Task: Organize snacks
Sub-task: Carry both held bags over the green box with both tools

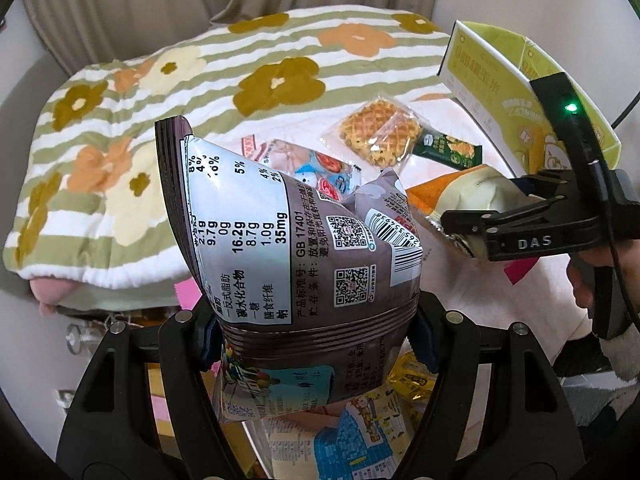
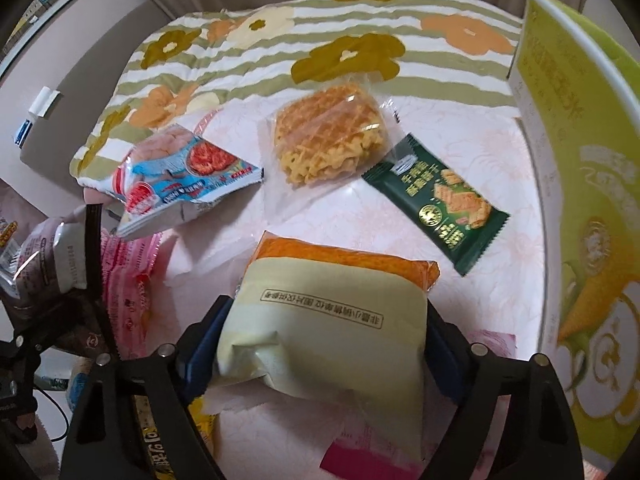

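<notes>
My left gripper (image 1: 314,328) is shut on a brown snack bag (image 1: 296,240) with a nutrition label, held upright above the bed. My right gripper (image 2: 324,340) is shut on a cream and orange snack pack (image 2: 332,320); it also shows in the left wrist view (image 1: 476,232) at the right, clamped on the same pack (image 1: 468,192). On the pink sheet (image 2: 400,240) lie a waffle pack (image 2: 328,132), a dark green cracker bar (image 2: 440,204) and a blue and red snack bag (image 2: 180,176). A yellow-green cardboard box (image 2: 580,184) stands at the right.
A floral striped quilt (image 1: 140,128) covers the far side of the bed. More snack packets (image 1: 360,428) lie below my left gripper. Pink wrappers (image 2: 124,280) lie at the left, next to the left gripper with its brown bag (image 2: 48,256). Curtains hang behind.
</notes>
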Motion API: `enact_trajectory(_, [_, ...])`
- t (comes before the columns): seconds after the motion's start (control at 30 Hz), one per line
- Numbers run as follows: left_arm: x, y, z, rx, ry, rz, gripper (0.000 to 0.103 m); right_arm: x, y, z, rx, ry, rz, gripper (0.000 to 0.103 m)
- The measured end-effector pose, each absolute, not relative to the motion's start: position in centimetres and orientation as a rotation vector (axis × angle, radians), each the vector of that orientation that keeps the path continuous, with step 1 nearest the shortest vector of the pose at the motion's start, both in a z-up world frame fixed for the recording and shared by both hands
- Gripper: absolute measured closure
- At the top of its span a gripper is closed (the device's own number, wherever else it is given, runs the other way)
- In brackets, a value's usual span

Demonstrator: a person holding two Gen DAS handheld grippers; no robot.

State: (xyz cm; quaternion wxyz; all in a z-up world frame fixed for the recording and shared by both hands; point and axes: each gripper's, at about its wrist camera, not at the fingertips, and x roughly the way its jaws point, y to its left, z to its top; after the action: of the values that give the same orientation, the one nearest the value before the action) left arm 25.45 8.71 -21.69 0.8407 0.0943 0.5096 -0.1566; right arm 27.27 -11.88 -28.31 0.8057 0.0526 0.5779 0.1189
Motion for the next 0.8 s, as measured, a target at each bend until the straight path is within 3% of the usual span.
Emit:
enact_trajectory(0.43, [23.4, 8.2, -14.6, 0.2, 0.907, -0.378, 0.034, 23.1, -12.7, -18.0, 0.156, 1.023, 0.24, 0.019])
enact_trajectory(0.8, [23.4, 1.7, -8.2, 0.223, 0.779, -0.446, 0.034, 19.7, -19.2, -10.7, 0.197, 0.846, 0.185, 0.019])
